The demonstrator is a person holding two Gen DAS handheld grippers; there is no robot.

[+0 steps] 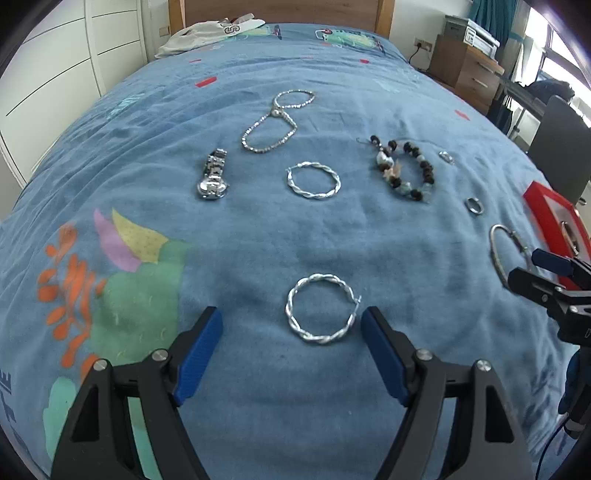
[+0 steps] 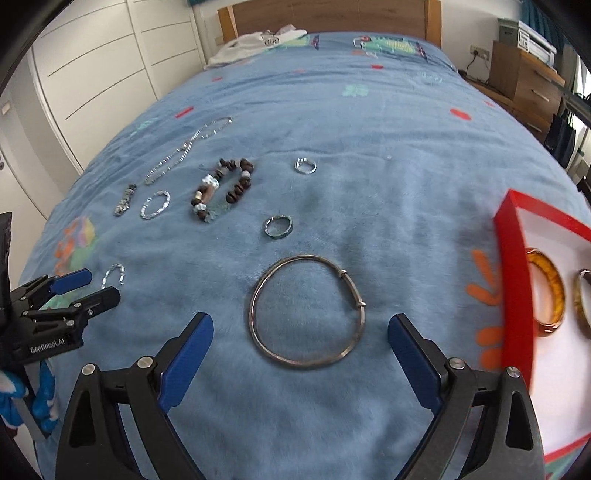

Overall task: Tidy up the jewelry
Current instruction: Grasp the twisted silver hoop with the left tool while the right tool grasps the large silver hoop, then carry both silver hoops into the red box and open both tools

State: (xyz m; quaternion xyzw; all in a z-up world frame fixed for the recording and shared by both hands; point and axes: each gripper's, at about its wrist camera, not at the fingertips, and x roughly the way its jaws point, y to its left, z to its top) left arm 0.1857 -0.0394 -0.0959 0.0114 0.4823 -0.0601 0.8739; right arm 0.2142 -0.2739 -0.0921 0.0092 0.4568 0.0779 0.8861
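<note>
1. Hovering over a bed with a blue blanket (image 1: 258, 240), the left gripper (image 1: 291, 328) has its blue fingers (image 1: 199, 354) spread wide and holding nothing; a twisted silver hoop (image 1: 319, 308) lies on the blanket between their tips, not touched by either.
2. The right gripper (image 2: 301, 332) likewise has its fingers (image 2: 413, 354) spread wide and empty, and a thin metal bangle (image 2: 308, 312) lies flat on the blanket between them, clear of both.
3. Just to the right of that bangle sits a red box (image 2: 515, 280) with a white inside, holding an amber bangle (image 2: 550, 291) and part of a second bangle (image 2: 583, 299) at the frame edge.
4. Farther out, a plain ring (image 2: 278, 227) lies beyond the thin bangle, and a second small ring (image 2: 306, 166) lies farther still.
5. In the left wrist view, a second twisted hoop (image 1: 313, 180) lies mid-bed, with a silver watch (image 1: 214, 177) to its left and a beaded bracelet (image 1: 404, 170) to its right.
6. Beyond those, a silver chain (image 1: 275, 122) lies in loops.
7. At the far end, white clothing (image 1: 207, 33) rests against the wooden headboard (image 1: 277, 9).
</note>
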